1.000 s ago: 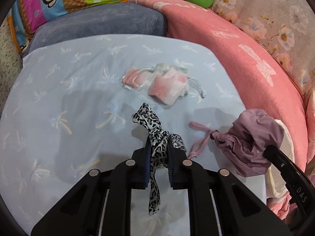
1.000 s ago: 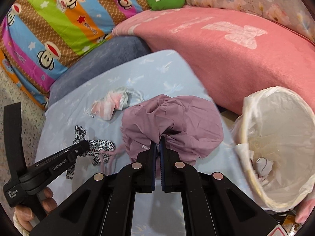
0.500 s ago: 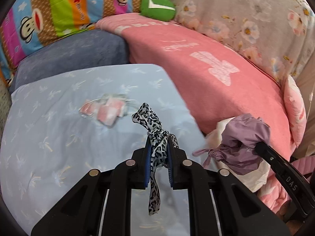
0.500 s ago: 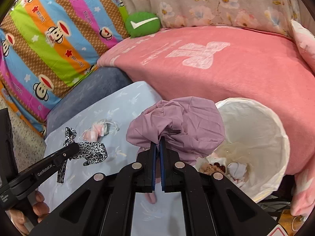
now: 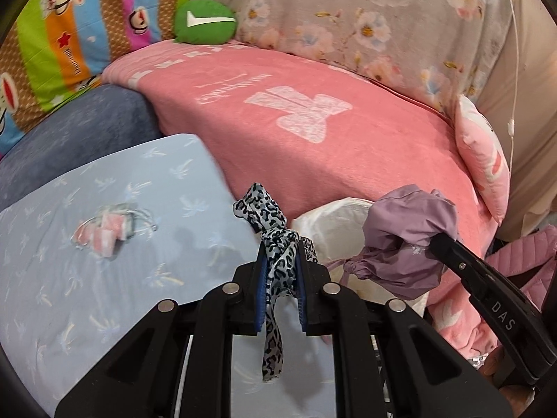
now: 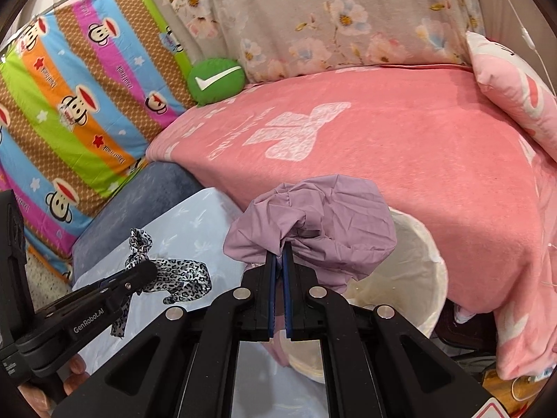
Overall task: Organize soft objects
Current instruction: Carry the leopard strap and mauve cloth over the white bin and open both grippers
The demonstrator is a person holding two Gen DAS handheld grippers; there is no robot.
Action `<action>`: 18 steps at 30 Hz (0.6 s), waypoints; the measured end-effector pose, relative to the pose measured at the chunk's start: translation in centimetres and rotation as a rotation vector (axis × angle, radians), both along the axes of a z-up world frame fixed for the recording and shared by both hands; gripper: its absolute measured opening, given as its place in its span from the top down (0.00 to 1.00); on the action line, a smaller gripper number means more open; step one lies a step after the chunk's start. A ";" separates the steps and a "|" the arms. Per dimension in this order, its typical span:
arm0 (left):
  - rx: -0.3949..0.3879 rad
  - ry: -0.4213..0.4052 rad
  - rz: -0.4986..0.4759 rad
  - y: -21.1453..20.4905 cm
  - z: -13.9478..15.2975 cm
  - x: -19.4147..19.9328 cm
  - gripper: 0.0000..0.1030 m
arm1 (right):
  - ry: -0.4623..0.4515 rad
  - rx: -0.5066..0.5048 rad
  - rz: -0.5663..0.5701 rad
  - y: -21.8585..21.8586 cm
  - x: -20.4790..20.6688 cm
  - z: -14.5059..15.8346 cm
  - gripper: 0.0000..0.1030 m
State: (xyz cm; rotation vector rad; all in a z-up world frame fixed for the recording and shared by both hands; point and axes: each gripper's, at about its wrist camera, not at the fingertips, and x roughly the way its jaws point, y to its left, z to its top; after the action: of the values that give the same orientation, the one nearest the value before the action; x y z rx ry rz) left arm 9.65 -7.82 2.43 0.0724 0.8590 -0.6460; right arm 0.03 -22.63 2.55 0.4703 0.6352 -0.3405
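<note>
My left gripper [image 5: 280, 257] is shut on a leopard-print ribbon [image 5: 259, 209], lifted above the right edge of the pale blue sheet [image 5: 87, 278]; its tail hangs between the fingers. The same ribbon [image 6: 181, 275] shows in the right wrist view, held by the left gripper [image 6: 146, 271]. My right gripper [image 6: 277, 249] is shut on a crumpled mauve drawstring pouch [image 6: 323, 223], held over the white lined basket [image 6: 424, 271]. In the left wrist view the pouch [image 5: 407, 240] hangs above the basket [image 5: 330, 223]. A pink and white pouch in clear wrap [image 5: 108, 233] lies on the sheet.
A pink blanket [image 5: 313, 132] covers the sofa behind the basket. A green cushion [image 5: 205, 21], a striped monkey-print quilt [image 6: 69, 104] and a floral cover [image 6: 330, 17] stand at the back. A grey-blue cushion [image 5: 69, 139] borders the sheet. A pink pillow [image 6: 515, 83] is at right.
Both grippers have lifted and swung right with their loads. The mauve pouch has come from above the sheet to over the basket. The ribbon now hangs near the sheet's right edge.
</note>
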 end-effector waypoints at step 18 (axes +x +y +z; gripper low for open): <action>-0.007 -0.009 -0.065 -5.0 0.4 -1.7 0.31 | -0.012 0.011 -0.061 -3.5 -1.4 -0.1 0.90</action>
State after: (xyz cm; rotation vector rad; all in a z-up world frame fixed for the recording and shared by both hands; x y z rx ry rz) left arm 7.97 -12.81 2.86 0.0971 0.8484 -0.7087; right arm -1.39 -26.14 2.48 0.5030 0.6125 -0.3916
